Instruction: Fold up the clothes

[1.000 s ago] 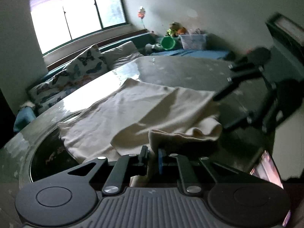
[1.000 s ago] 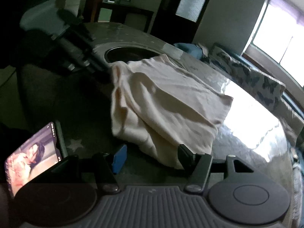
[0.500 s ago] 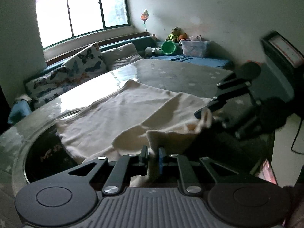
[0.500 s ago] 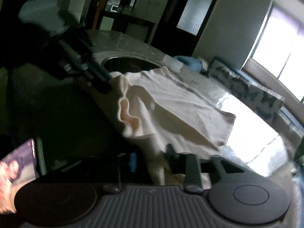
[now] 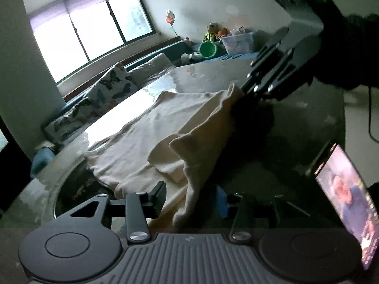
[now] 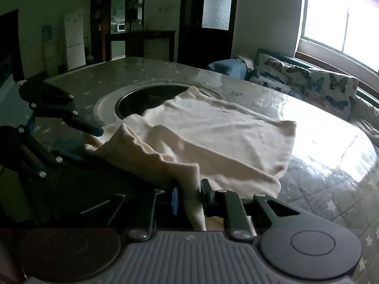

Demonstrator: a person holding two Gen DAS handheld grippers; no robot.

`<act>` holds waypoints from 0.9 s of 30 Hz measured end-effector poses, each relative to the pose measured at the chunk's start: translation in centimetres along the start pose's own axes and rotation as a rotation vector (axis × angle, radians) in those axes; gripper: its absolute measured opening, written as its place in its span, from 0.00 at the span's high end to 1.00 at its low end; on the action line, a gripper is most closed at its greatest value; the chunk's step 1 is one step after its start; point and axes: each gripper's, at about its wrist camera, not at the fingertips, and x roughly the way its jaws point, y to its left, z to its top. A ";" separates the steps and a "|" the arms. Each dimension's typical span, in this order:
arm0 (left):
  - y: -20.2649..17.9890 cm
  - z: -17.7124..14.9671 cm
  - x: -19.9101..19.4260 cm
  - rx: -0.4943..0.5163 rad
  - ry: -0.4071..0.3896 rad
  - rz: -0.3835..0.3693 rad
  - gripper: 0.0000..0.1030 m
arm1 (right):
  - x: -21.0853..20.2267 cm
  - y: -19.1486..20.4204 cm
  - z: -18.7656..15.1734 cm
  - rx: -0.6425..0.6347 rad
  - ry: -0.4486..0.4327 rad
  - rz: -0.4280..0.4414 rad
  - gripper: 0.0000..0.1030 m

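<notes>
A cream garment (image 5: pixel 165 127) lies spread on a round grey table (image 5: pixel 213 73); it also shows in the right wrist view (image 6: pixel 213 137). My left gripper (image 5: pixel 191 196) stands open with a fold of the garment's near edge hanging loose between its jaws. In the right wrist view it (image 6: pixel 92 142) sits at the left, open around the cloth edge. My right gripper (image 6: pixel 188 196) is shut on the garment's edge and holds it raised off the table. In the left wrist view it (image 5: pixel 239 92) pinches the lifted corner.
A dark round inset (image 6: pixel 146 99) sits in the table under the garment's far end. A phone (image 5: pixel 343 196) with a lit screen stands at the right. Butterfly cushions (image 6: pixel 308 82) line a bench under the window. A green bowl (image 5: pixel 208 49) and a plastic box (image 5: pixel 239 41) sit beyond the table.
My left gripper has opened and let go of the cloth edge. My right gripper has closed on the garment's edge and lifted it.
</notes>
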 end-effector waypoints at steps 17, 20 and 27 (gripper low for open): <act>0.6 0.0 -1.8 -0.038 0.007 0.020 0.93 | -3.5 2.0 -0.6 -0.023 -0.061 0.007 0.90; 0.6 0.1 -4.5 -0.091 -0.026 -0.004 0.93 | -5.6 3.0 -0.8 -0.043 -0.079 0.023 0.90; -0.7 1.0 -11.0 -0.118 -0.096 -0.032 0.93 | -11.6 5.6 -0.3 -0.100 -0.098 0.075 0.90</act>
